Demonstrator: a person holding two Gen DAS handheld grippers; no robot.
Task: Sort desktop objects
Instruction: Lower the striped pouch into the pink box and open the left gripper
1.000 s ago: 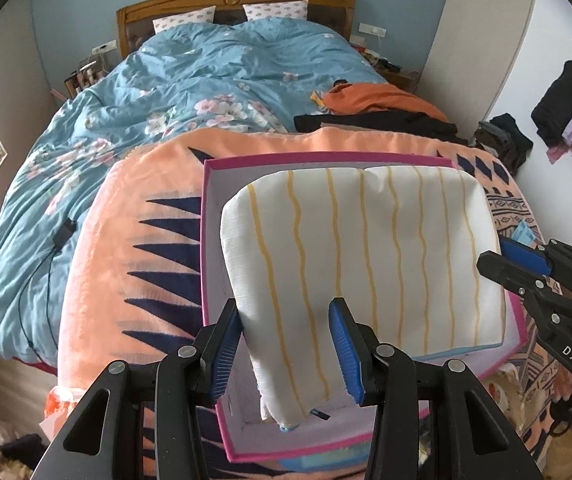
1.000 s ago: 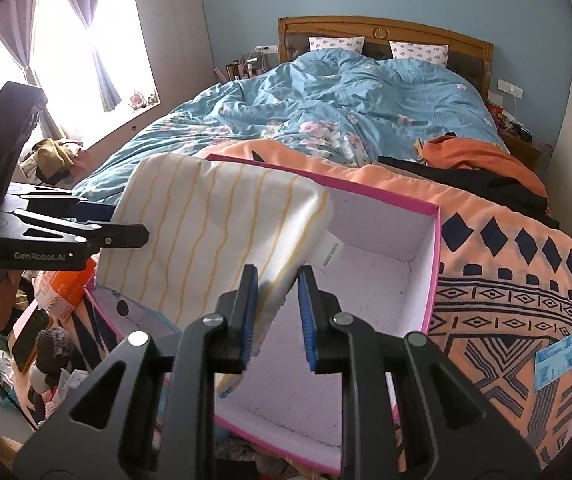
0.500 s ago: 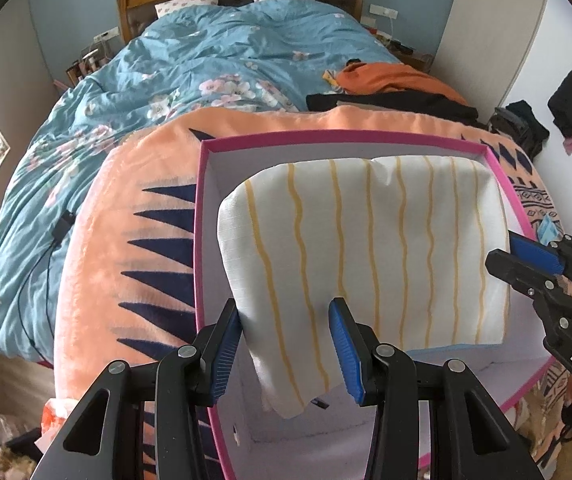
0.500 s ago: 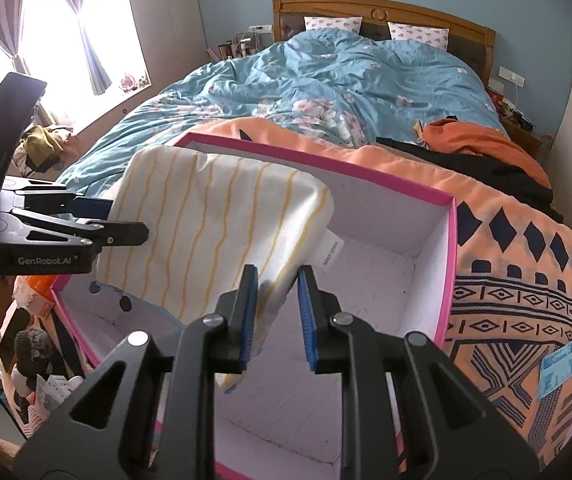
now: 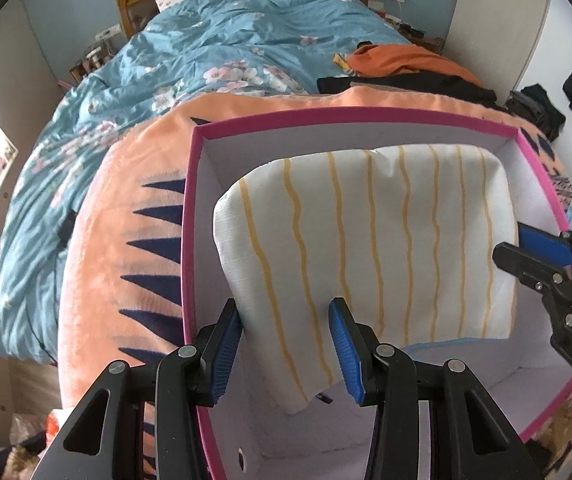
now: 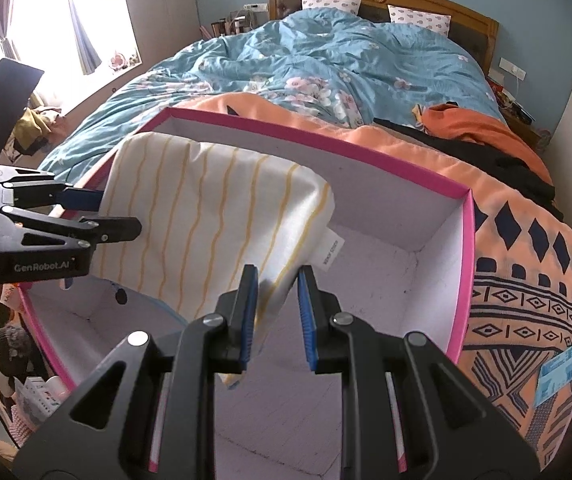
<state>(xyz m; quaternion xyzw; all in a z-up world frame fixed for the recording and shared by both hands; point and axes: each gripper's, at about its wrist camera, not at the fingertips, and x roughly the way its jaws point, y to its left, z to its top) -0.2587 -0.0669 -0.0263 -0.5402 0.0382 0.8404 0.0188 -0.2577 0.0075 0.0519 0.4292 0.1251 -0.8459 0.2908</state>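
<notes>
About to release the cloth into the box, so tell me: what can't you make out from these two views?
- Box floor under the striped cloth: covered by it, both views.
- Left gripper grip: cloth edge hides any contact.
- Right gripper: one pad touches, a clamp is uncertain.
- Cloth tag print: too small.

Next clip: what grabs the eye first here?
A white cloth with wavy yellow stripes hangs over the open pink-rimmed box, with the left gripper and right gripper at its near edges. The box sits on an orange patterned blanket at the foot of a bed with a blue floral duvet.
</notes>
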